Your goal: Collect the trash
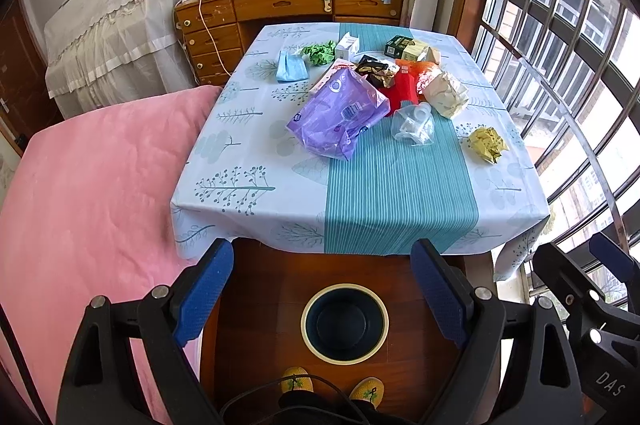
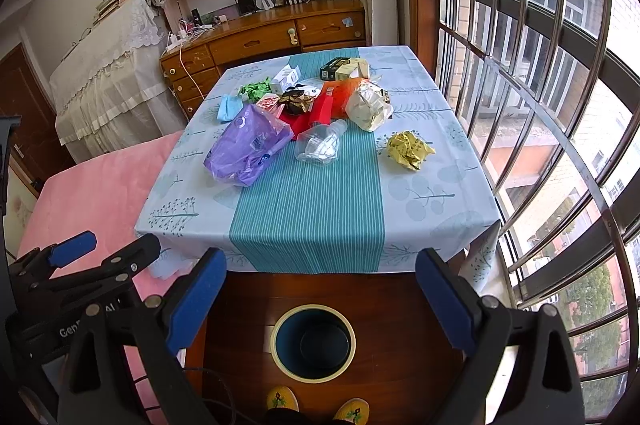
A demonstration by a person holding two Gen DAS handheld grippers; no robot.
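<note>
Trash lies on the cloth-covered table [image 1: 384,193] [image 2: 308,209]: a purple plastic bag [image 1: 338,117] [image 2: 246,147], a crushed clear bottle [image 1: 414,125] [image 2: 320,143], a yellow crumpled wrapper [image 1: 486,143] [image 2: 408,149], a cream paper ball [image 1: 446,93] [image 2: 368,107], red packaging [image 1: 402,89] [image 2: 314,113], a blue mask [image 1: 290,67] [image 2: 230,107], green paper [image 1: 320,51] [image 2: 254,89] and small boxes [image 1: 404,47] [image 2: 342,69]. A dark bin with a cream rim [image 1: 345,323] [image 2: 313,343] stands on the floor below the table's near edge. My left gripper [image 1: 324,289] and right gripper [image 2: 320,293] are both open and empty, held above the bin.
A pink bed [image 1: 92,193] [image 2: 92,193] borders the table on the left. A barred window [image 1: 560,65] [image 2: 540,105] runs along the right. A wooden desk [image 1: 288,1] [image 2: 260,37] with shelves stands behind the table. The person's yellow slippers [image 1: 296,379] [image 2: 282,399] show beside the bin.
</note>
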